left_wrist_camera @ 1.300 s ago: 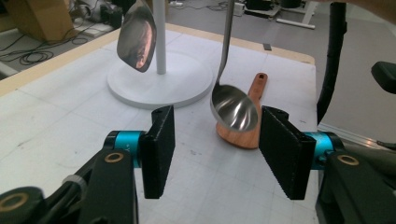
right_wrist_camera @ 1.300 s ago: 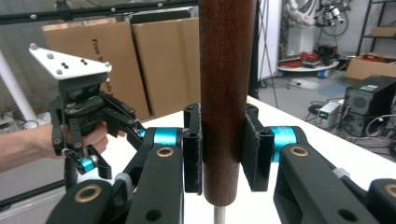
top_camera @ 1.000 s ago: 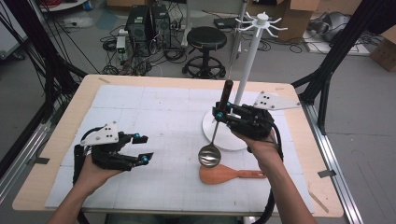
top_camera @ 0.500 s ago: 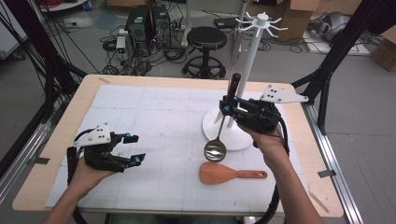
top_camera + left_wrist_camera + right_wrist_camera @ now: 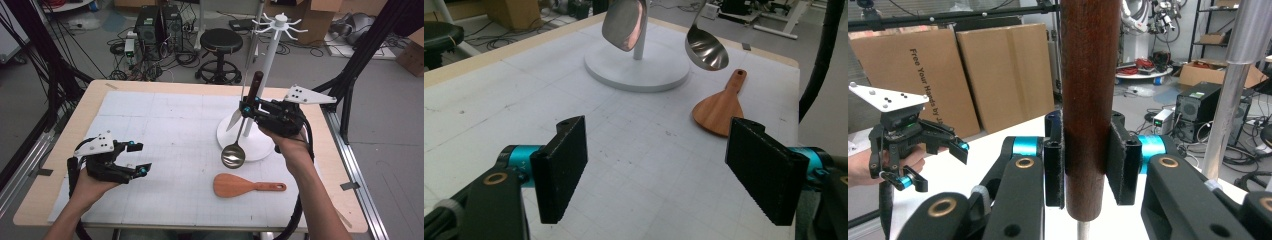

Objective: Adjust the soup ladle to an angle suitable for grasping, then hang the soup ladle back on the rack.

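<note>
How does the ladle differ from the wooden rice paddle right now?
The ladle is shiny metal with a dark wooden handle; the rice paddle is reddish wood all through. The ladle hangs upright in the air, its handle clamped by the right hand-held gripper, bowl down beside the white stand; the rice paddle lies flat on the table, untouched. The ladle has a deep round bowl, the rice paddle a flat blade. Both are long-handled kitchen utensils.
</note>
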### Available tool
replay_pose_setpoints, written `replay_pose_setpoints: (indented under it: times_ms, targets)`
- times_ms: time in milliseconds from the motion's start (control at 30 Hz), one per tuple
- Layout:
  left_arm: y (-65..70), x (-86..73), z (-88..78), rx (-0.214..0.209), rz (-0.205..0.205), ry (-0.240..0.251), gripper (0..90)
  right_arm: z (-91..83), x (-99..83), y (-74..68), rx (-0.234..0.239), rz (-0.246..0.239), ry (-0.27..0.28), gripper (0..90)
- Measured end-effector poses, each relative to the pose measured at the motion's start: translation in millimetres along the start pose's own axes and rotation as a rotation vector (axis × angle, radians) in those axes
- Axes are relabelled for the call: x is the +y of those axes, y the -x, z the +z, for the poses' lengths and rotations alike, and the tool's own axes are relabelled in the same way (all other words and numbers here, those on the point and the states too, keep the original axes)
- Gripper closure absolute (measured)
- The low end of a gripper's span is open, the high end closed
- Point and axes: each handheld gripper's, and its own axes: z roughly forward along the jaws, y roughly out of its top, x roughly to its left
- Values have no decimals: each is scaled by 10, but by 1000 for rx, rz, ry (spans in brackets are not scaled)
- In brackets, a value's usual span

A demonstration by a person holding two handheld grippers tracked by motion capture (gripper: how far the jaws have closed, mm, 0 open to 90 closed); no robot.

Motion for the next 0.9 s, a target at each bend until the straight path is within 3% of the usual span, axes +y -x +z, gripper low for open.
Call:
replay_pose_setpoints:
  times_ms: [900]
  targets:
    - [-15,-7,-24,3,-6,10,240,-34,186,47,-7,-22,-4,729]
